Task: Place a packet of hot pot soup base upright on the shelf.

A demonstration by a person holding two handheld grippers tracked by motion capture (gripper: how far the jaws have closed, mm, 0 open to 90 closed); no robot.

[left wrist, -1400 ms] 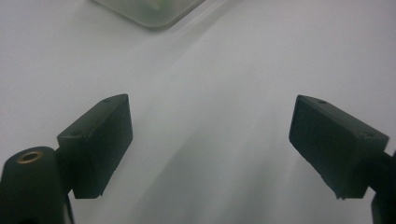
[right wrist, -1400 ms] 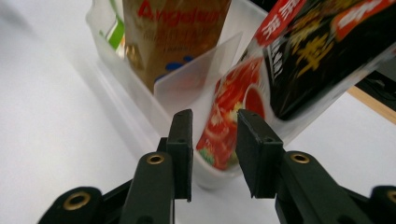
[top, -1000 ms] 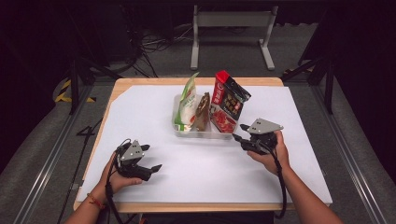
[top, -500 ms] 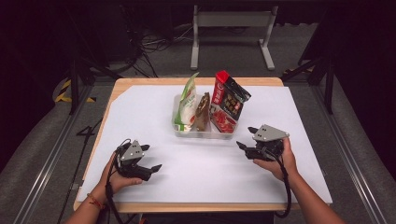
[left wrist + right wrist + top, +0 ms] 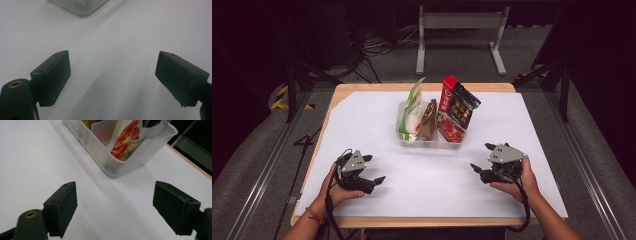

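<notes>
A clear plastic bin (image 5: 432, 142) sits in the middle of the white worktop (image 5: 362, 125), a bit toward the far side. Three snack bags stand in it. A green and white bag (image 5: 413, 110) is on the left. A brown bag (image 5: 429, 120) leans in the middle. A red and black bag (image 5: 457, 107) is on the right, and it sticks up and tilts over the rim. In the right gripper view the bin (image 5: 120, 152) has thin walls inside that split it into parts, and the red bag (image 5: 126, 141) with its red and green picture is in the near part.

The right gripper (image 5: 479, 170) is held in a hand (image 5: 512, 175) near the front of the worktop, to the right of the bin and well apart from it. Its jaws are wide open and hold nothing. They point toward the bin's near corner.

The left gripper (image 5: 372, 175) is held in the other hand (image 5: 339, 187) near the front left of the worktop, also well apart from the bin. Its jaws are wide open too, with nothing but white worktop (image 5: 112, 75) between them. A corner of the bin (image 5: 80, 6) peeks in at the top of the left gripper view.

A black cable runs from each gripper back along the arm.
</notes>
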